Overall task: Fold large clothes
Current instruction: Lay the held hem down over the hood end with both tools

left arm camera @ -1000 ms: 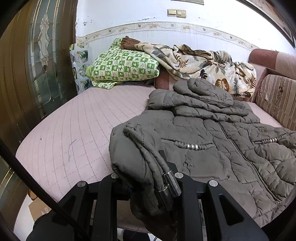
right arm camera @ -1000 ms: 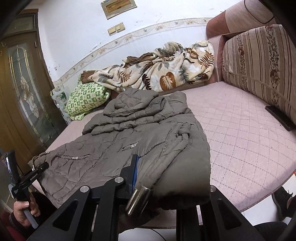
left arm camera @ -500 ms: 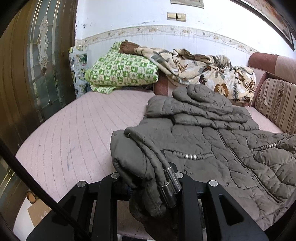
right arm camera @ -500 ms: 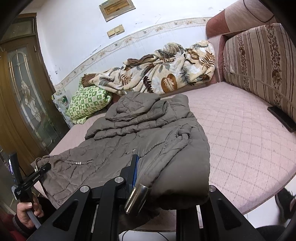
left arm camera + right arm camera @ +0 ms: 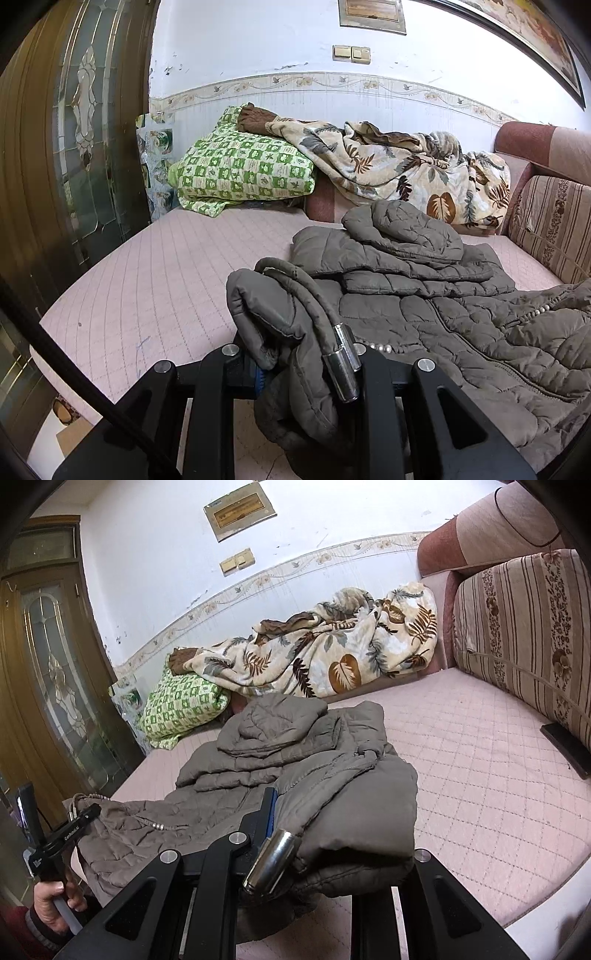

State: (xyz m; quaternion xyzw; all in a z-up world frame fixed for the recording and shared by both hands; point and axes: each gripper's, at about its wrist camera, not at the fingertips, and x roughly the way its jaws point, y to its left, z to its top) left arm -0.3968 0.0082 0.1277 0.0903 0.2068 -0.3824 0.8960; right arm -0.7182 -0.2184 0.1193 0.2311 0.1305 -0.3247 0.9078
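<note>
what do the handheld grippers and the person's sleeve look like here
Both grippers are matte black angular linkages with round silver bolts: left gripper, right gripper. Blue pads line the fingers. The left one carries white lettering and a pale handle. The sleeve is dark red with a grey cuff.

The jacket (image 5: pixel 295 760) lies on the bed (image 5: pixel 480 775), with its near corners lifted off it. Behind the jacket, a blanket (image 5: pixel 332 653) is heaped by the wall. A pillow (image 5: pixel 181 705) sits left of the blanket. A cushion (image 5: pixel 524 635) stands on the bed's right side.
</note>
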